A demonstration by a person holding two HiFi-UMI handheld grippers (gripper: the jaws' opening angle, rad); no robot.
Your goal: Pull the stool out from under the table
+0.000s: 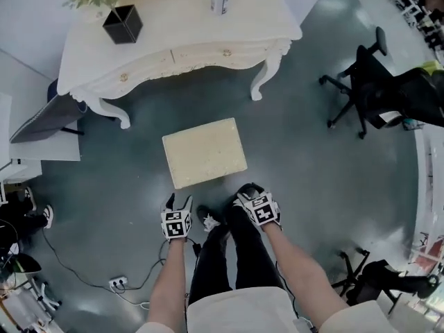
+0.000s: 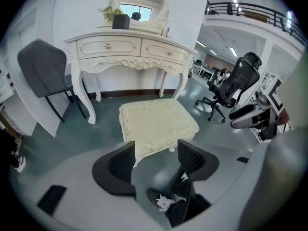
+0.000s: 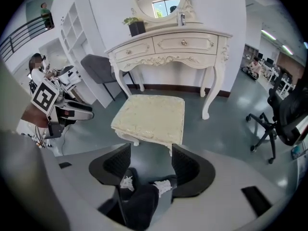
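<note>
Left tool [image 1: 178, 202] and right tool [image 1: 250, 191] gaped empty by the stool [image 1: 205, 151], clear of the bench [image 1: 180, 16]; I judged pulling done, withdrawal next.

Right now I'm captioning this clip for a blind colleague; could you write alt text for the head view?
Seen from above, a cream padded stool stands on the grey floor, clear of the white dressing table. The left gripper and right gripper, both open and empty, hang just short of its near edge. A black office chair stands to the right.
</note>
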